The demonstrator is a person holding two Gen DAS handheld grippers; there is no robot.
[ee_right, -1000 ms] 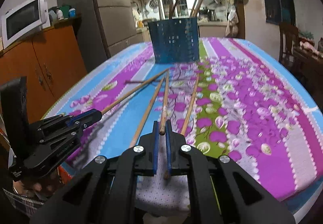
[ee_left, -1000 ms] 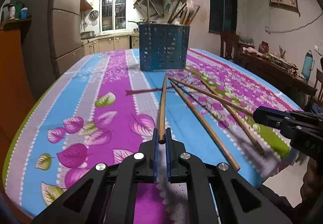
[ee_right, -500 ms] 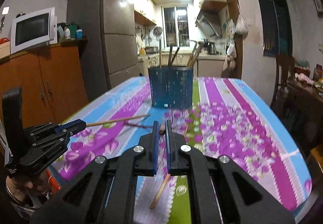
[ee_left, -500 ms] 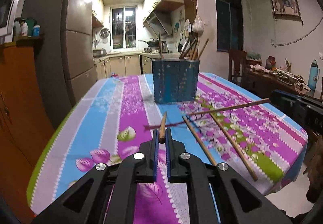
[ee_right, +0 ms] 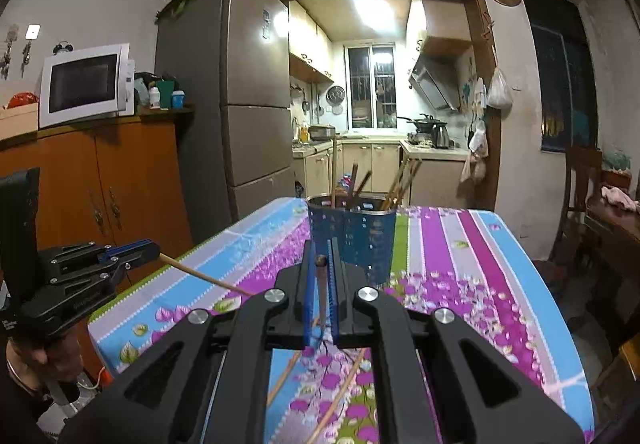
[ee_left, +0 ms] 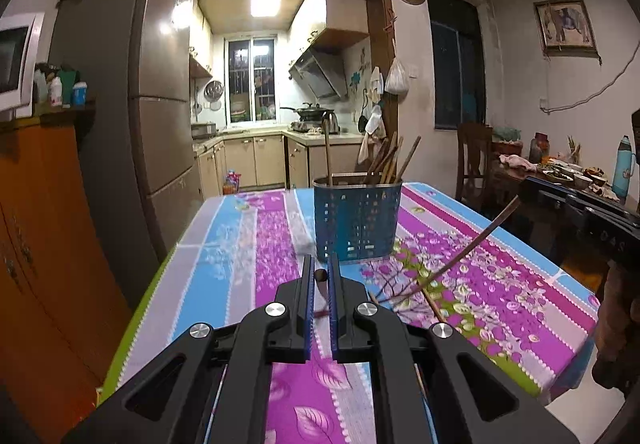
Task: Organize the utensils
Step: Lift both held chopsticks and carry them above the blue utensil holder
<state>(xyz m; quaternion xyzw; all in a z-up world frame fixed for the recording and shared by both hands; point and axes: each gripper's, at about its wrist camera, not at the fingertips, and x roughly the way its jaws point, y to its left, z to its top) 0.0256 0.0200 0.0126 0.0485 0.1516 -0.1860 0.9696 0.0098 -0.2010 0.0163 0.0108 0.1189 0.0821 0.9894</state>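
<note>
Left chopstick point(ee_left: 320, 276): clamped in left gripper point(ee_left: 319, 276), raised short of the holder.
Right chopstick point(ee_right: 320, 262): clamped in right gripper point(ee_right: 320, 262), likewise.
Holder point(ee_left: 357, 218): blue, perforated, chopsticks inside, on floral tablecloth point(ee_left: 500, 284).
Loose chopsticks point(ee_right: 338, 396): on cloth near holder.
Writing: "04S" partly legible on right gripper body.

I see a tablecloth point(ee_left: 276, 244) striped in purple, sky blue, grey and green, scattered with pink leaves and blossom. The holder point(ee_left: 357, 219) is blue with pale perforations. My black grippers carry blue-lined jaws; the chopsticks point(ee_right: 208, 278) look tan.
</note>
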